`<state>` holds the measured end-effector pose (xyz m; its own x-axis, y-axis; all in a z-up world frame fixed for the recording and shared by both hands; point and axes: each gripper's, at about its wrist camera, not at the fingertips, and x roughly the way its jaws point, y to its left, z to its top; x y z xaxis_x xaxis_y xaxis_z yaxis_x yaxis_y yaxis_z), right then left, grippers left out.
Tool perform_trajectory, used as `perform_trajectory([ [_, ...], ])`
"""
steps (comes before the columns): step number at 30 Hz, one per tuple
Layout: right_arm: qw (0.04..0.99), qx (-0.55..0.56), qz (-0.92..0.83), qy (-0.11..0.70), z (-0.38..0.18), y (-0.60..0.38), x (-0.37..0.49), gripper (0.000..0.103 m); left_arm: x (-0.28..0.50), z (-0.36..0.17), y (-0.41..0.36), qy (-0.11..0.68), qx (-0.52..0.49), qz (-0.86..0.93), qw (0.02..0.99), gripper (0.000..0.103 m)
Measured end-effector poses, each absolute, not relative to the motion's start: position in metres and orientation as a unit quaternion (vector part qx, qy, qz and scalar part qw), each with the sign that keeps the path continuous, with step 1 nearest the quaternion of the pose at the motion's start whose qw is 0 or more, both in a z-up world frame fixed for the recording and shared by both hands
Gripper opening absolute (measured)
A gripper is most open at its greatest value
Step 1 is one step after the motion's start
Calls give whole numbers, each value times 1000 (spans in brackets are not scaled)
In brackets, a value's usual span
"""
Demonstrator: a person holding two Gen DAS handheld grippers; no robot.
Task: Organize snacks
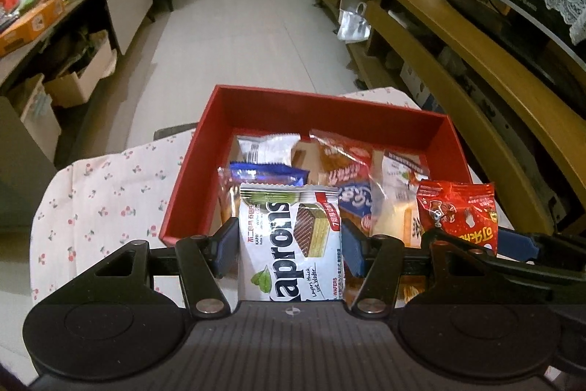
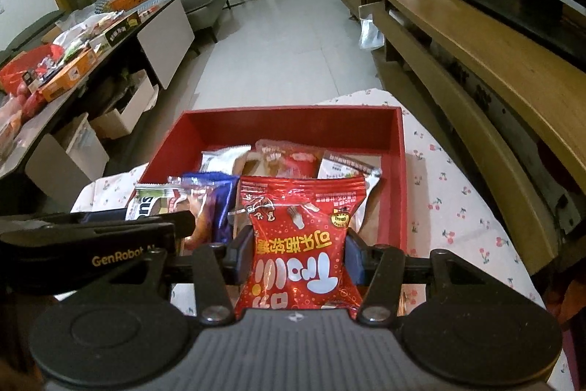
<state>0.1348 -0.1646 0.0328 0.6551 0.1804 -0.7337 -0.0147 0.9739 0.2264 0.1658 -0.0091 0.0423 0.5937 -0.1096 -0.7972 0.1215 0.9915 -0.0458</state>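
My left gripper [image 1: 289,244] is shut on a white Kaprons wafer packet [image 1: 293,240], held at the near edge of the red box [image 1: 315,105]. My right gripper [image 2: 298,253] is shut on a red candy packet [image 2: 300,237], held at the near edge of the same red box [image 2: 293,120]. The red packet also shows at the right in the left wrist view [image 1: 457,211]. The wafer packet shows at the left in the right wrist view [image 2: 146,206]. Several snack packets lie in the box, among them a blue one [image 1: 267,171] and a white one [image 2: 223,158].
The box sits on a cherry-print cloth [image 1: 99,204]. A long wooden TV cabinet [image 2: 494,61] runs along the right. A low table with boxes and snacks [image 2: 73,61] stands at the left. Tiled floor [image 1: 249,24] lies beyond the box.
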Motion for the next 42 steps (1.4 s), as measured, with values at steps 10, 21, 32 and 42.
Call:
perform_trajectory([
  [10, 908, 104, 49, 404, 33, -162, 154, 57, 184, 44, -9, 439, 6, -55, 897, 64],
  [21, 907, 105, 44, 405, 28, -164, 168, 57, 198, 40, -12, 438, 11, -48, 898, 64],
  [32, 907, 100, 38, 408, 20, -163, 181, 57, 210, 31, -15, 443, 14, -44, 896, 64],
  [42, 905, 91, 28, 414, 10, -163, 191, 57, 218, 22, -19, 449, 20, -40, 892, 64],
])
